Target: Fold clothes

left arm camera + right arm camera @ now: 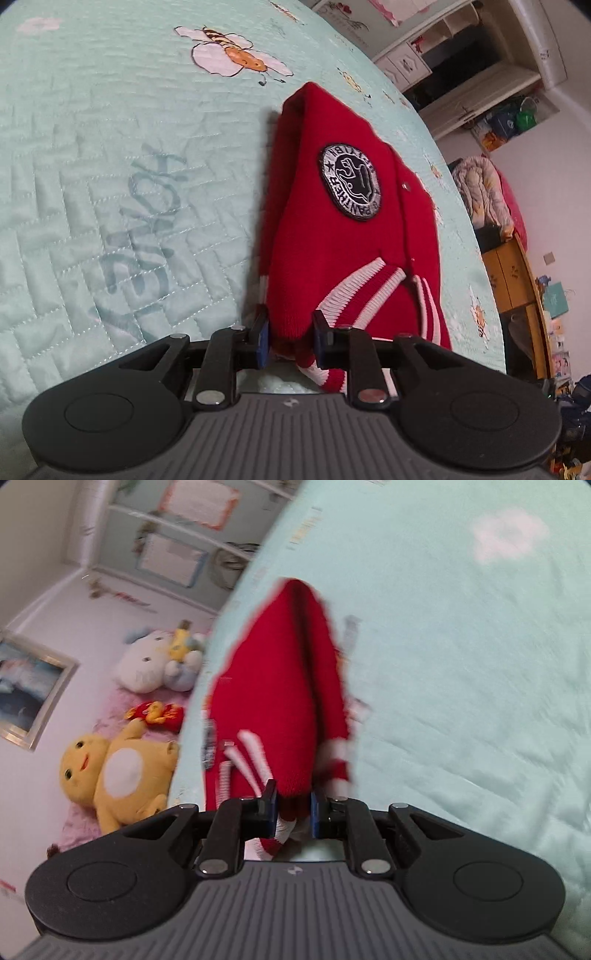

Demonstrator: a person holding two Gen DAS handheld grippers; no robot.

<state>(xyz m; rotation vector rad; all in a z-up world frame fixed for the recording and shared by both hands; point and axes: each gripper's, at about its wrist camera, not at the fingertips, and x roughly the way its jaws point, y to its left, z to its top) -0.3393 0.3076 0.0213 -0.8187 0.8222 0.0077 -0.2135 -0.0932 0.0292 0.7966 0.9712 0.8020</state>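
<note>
Left wrist view: the left gripper (290, 334) pinches the striped hem of one red sweater (332, 229), which lies folded on the pale green quilt (92, 184); one round black-and-silver patch (350, 181) shows on its front, beside one printed bee (236, 53). In the blurred right wrist view, the right gripper (293, 808) clamps red knit too. Two plush toys, one yellow (118, 771), one white (155, 664), sit beyond the bed.
</note>
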